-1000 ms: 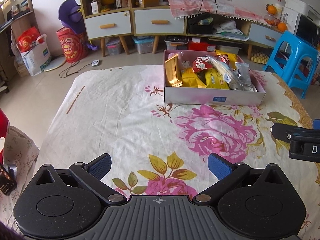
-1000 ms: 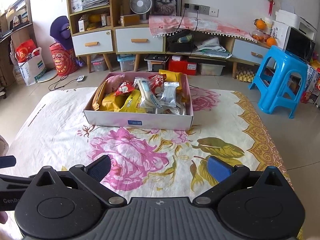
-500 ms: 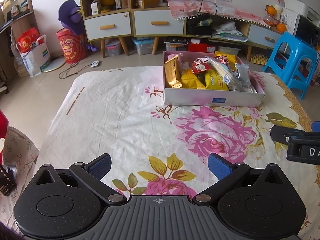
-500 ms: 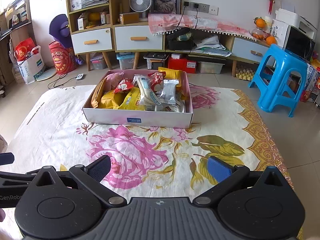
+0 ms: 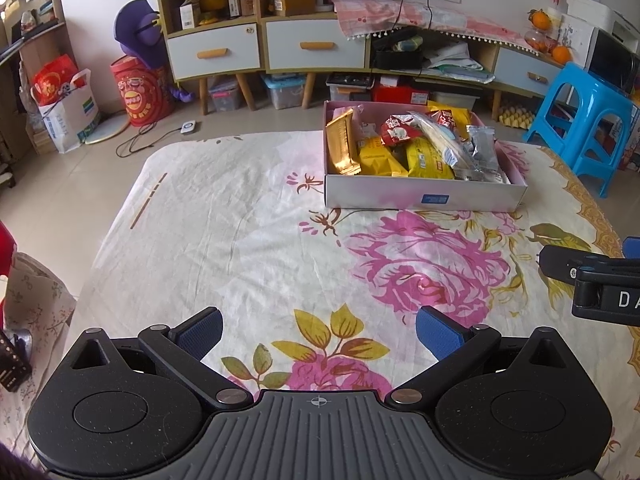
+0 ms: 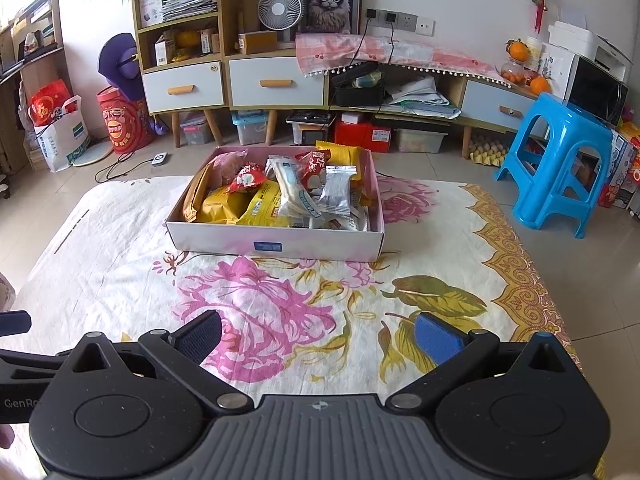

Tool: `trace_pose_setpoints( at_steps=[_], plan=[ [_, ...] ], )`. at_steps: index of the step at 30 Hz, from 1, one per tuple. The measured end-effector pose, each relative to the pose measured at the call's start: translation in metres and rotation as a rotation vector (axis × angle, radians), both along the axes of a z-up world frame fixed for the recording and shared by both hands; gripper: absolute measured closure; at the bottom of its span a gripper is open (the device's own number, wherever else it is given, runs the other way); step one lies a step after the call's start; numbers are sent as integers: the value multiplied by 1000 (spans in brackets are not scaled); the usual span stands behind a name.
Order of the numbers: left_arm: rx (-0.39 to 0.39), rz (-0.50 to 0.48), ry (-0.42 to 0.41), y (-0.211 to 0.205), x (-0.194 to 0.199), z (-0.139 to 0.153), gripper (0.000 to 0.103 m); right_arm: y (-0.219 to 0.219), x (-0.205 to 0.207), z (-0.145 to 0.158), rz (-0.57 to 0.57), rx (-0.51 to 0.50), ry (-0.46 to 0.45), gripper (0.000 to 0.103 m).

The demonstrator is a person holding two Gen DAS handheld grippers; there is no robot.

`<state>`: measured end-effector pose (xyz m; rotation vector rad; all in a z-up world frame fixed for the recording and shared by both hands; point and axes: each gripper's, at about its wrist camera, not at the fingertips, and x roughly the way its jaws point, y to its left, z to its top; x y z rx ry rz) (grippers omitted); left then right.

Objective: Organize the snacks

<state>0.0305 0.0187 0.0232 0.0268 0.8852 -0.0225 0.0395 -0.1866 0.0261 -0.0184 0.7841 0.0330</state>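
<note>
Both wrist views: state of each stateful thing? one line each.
left gripper: open, empty, above the floral cloth
right gripper: open, empty
snack box: lidless, full of packets, flat on the cloth
gold packet: on edge against the box's left wall
silver packet: sealed, lying on top of the pile
cabinet drawers: closed
fan: cannot tell if running

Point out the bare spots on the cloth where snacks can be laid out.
Free: the wide stretch of floral cloth left of the box, the patch between the box front and both open grippers, left gripper, right gripper, and the strip right of the box toward the gold border. Crowded: the box interior, piled with packets.
</note>
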Motion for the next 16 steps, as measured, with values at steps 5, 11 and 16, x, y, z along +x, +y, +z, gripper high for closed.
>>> trace_pose_setpoints(
  at_steps=[5, 11, 16],
  plan=[
    [0, -1, 0, 0, 0, 0, 0, 1, 0, 0, 1, -2, 1, 8],
    [-1, -2, -2, 0, 0, 0, 0, 1, 0, 0, 2, -1, 1, 8],
    [0, -12, -14, 0, -1, 1, 0, 1, -1, -2, 4, -3, 5, 8]
  ],
)
